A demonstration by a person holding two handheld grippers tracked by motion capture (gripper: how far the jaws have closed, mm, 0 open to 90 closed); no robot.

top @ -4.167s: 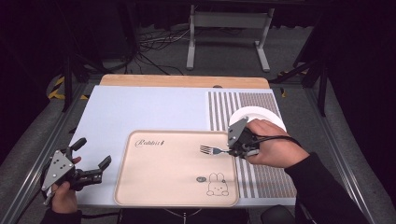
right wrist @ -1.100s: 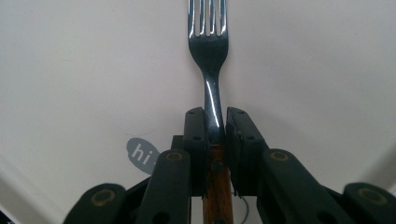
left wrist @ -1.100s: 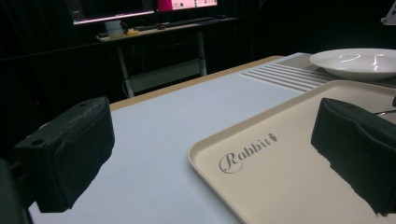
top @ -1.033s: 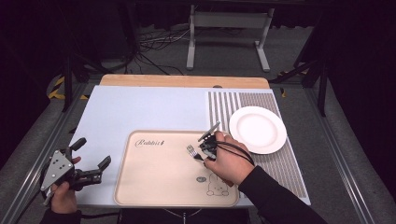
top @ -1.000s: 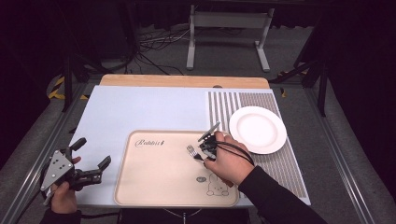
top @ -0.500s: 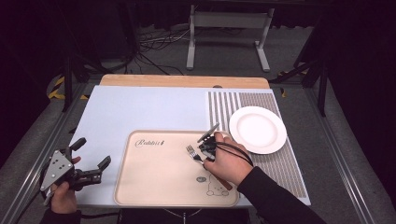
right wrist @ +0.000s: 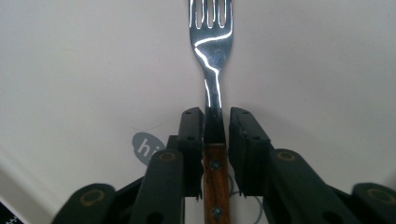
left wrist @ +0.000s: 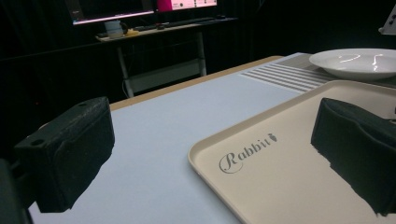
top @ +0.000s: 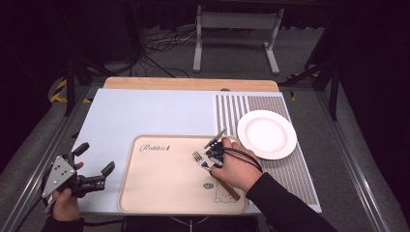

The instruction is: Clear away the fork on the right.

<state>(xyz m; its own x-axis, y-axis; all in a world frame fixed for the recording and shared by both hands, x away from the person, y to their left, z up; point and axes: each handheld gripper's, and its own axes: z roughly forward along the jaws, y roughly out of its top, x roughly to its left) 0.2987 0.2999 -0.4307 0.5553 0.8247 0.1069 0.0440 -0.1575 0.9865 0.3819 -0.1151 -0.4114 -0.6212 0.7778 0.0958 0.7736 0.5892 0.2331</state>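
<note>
Dark room, cables on the floor behind; pale blue-grey table mat (top: 145, 111) with a beige plastic tray (top: 159, 193), "Rabbit" lettering at its far edge.

Key relation: lay flat on the tray's right half, the steel fork with the riveted brown wooden handle (top: 198, 158). Long axis ran diagonal, tines toward the tray's middle and far side, handle end (top: 231, 192) toward the tray's near right corner, over the printed rabbit. Sat dead in line with the right gripper (right wrist: 216, 119), tines pointing straight away from the jaws.

Jaws straddled the neck, right where steel met wood. Had just been opening, with the fork between them: thin gap visible on one side, other pad at or just off the metal. Read as released, not clamped. Looked like a set-down finishing, so next call probably a straight back-off along the handle axis without nudging it.

Left gripper (top: 94, 159) parked off the tray's near left corner, jaws wide apart, nothing between them. Well apart from the fork; right hand clearly the nearer one.

Fork itself: four tines, polished, bright glare streak down the head, two rivets seen in the handle. Slim and slippery at the neck, likely easy to skid on the smooth tray.

Round white plate (top: 267, 134) just off the tray's far right corner, bare.
</note>
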